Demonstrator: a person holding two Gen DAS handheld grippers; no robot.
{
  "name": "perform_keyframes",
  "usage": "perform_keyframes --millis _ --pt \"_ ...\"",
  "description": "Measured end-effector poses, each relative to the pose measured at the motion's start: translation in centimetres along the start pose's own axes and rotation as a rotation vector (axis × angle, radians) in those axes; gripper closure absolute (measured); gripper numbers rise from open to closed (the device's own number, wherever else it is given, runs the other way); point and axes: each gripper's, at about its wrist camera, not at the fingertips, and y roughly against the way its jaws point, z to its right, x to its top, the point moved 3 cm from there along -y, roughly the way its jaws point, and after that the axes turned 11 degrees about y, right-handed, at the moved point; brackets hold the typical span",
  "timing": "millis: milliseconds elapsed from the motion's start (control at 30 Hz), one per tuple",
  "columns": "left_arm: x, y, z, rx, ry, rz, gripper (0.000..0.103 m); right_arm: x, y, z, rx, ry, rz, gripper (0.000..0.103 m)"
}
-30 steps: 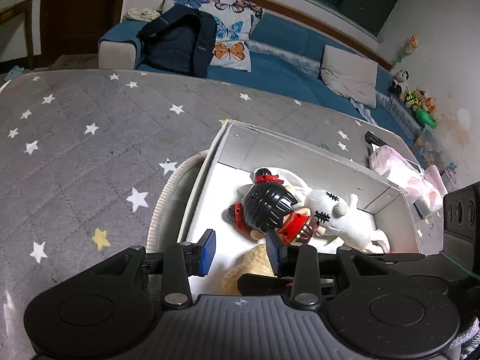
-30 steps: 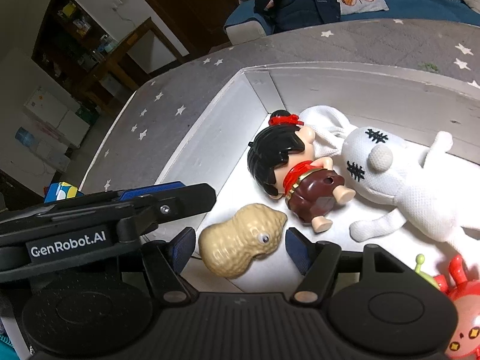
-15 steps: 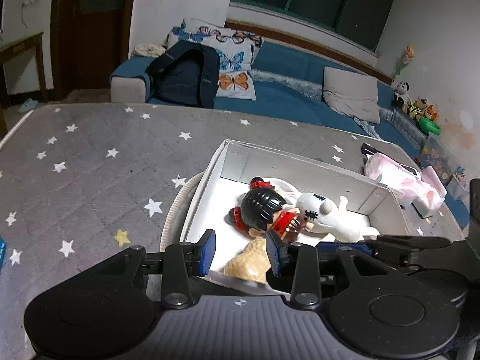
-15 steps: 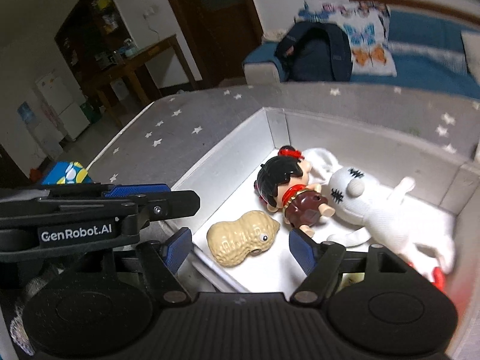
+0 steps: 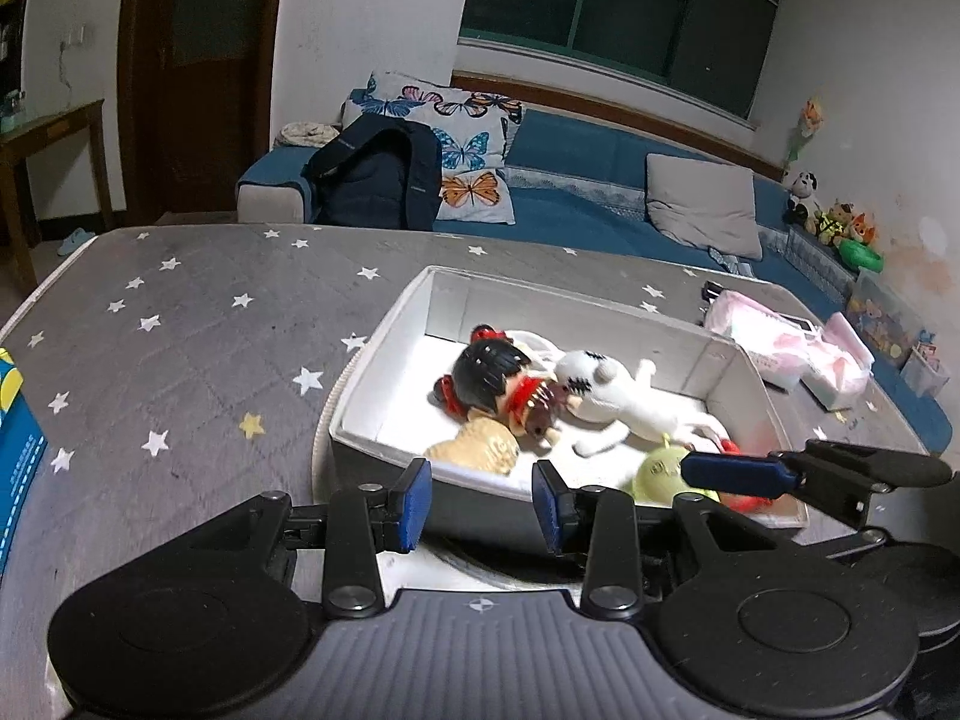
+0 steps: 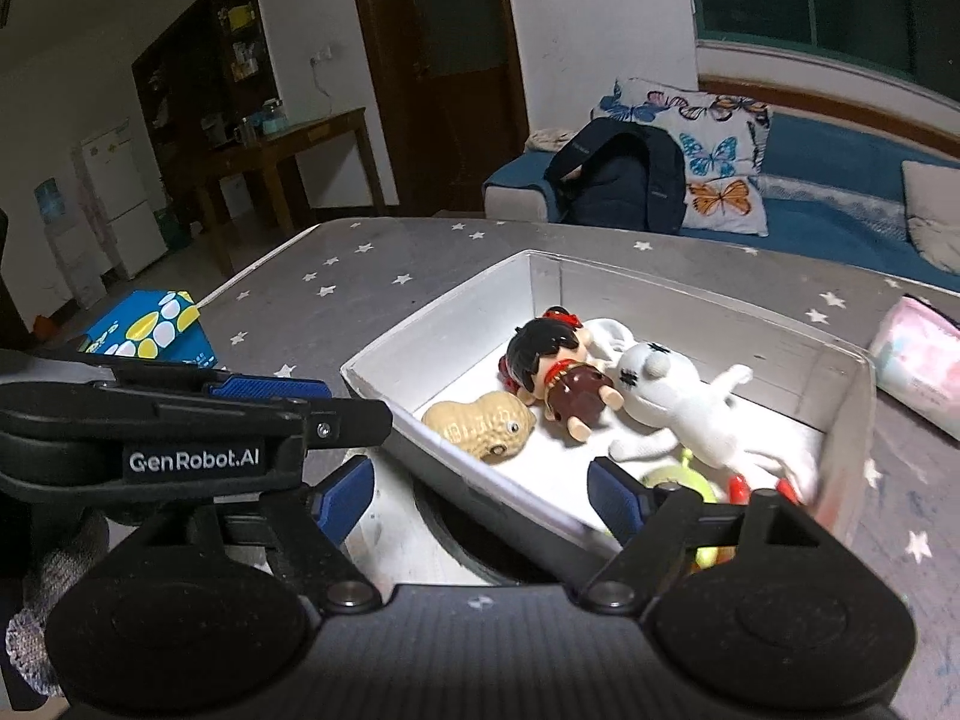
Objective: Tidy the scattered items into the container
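A white box stands on the grey star-patterned surface. Inside lie a black-haired doll, a tan peanut toy, a white plush animal, a green round toy and a red toy. My left gripper is open and empty, just in front of the box's near wall. My right gripper is open and empty, at the box's near corner. It also shows in the left wrist view.
A blue and yellow carton sits at the left edge of the surface. A pink packet lies right of the box. A blue sofa with a dark backpack stands behind.
Both grippers have pulled back and up from inside the box to its near side. The peanut toy stays in the box, free of my right gripper.
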Motion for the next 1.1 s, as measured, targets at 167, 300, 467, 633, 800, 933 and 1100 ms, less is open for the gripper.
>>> perform_keyframes --millis 167,300,467,633,800,933,1100 --pt "-1.4 1.0 0.7 -0.005 -0.001 0.013 0.064 -1.2 1.6 -0.7 -0.05 0.021 0.002 0.02" --pt "-2.4 1.7 1.0 -0.001 -0.006 0.022 0.064 -1.9 2.7 -1.4 -0.087 0.039 0.006 0.012" --pt "-3.6 2.1 0.9 0.026 -0.006 0.029 0.064 -2.8 3.5 -2.0 -0.12 0.04 0.006 0.009" --pt "-4.7 2.3 0.4 0.056 0.01 0.026 0.064 -3.7 4.0 -2.4 -0.141 0.045 0.005 0.002" --pt "-5.6 2.4 0.1 0.076 0.023 0.019 0.064 -4.5 4.5 -2.3 -0.171 0.053 0.001 0.0" --pt "-6.3 2.5 0.0 0.087 0.036 0.022 0.064 -5.2 4.7 -2.1 -0.197 0.055 -0.004 0.0" --pt "-6.9 2.8 0.0 0.101 0.04 0.031 0.064 -6.2 5.1 -2.0 -0.22 0.052 -0.007 0.0"
